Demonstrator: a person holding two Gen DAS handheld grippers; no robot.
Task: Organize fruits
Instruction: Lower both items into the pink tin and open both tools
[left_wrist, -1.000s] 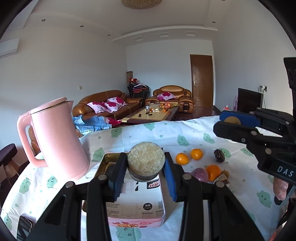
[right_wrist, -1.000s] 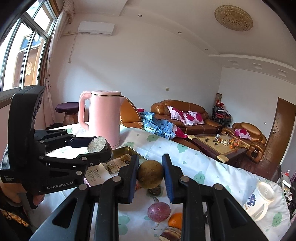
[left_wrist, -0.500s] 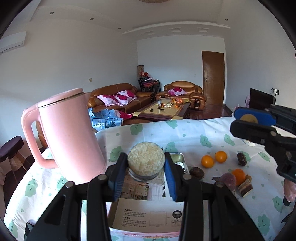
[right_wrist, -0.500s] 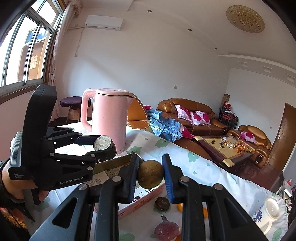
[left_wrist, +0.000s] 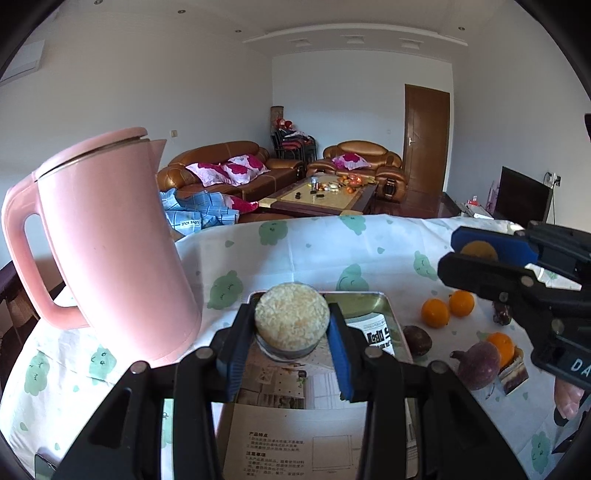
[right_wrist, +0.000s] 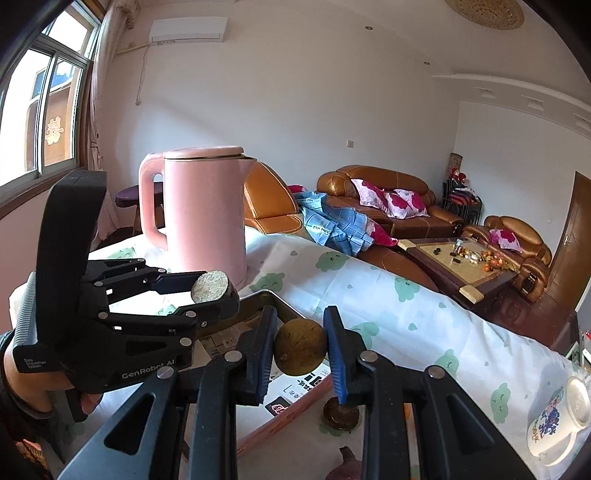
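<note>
Left claw (left_wrist: 291, 341) pinching a round cut fruit piece (left_wrist: 291, 321), pale grainy face up, held tight between the blue pads (left_wrist: 338, 354). Hanging over the far end of a metal tray (left_wrist: 384, 306) lined with printed paper. Right claw (right_wrist: 300, 352) pinching a round brown fruit (right_wrist: 300, 347), gripped on both sides, up above the near edge of the same tray. Pink kettle (left_wrist: 110, 251) standing on the table (left_wrist: 314, 254), just left of the tray. More fruit lying loose on the cloth to the right: two small oranges (left_wrist: 436, 313), a dark round one (left_wrist: 416, 339) beside the tray, a purple one (left_wrist: 478, 365) nearer. White mug (right_wrist: 557, 424) far right.
</note>
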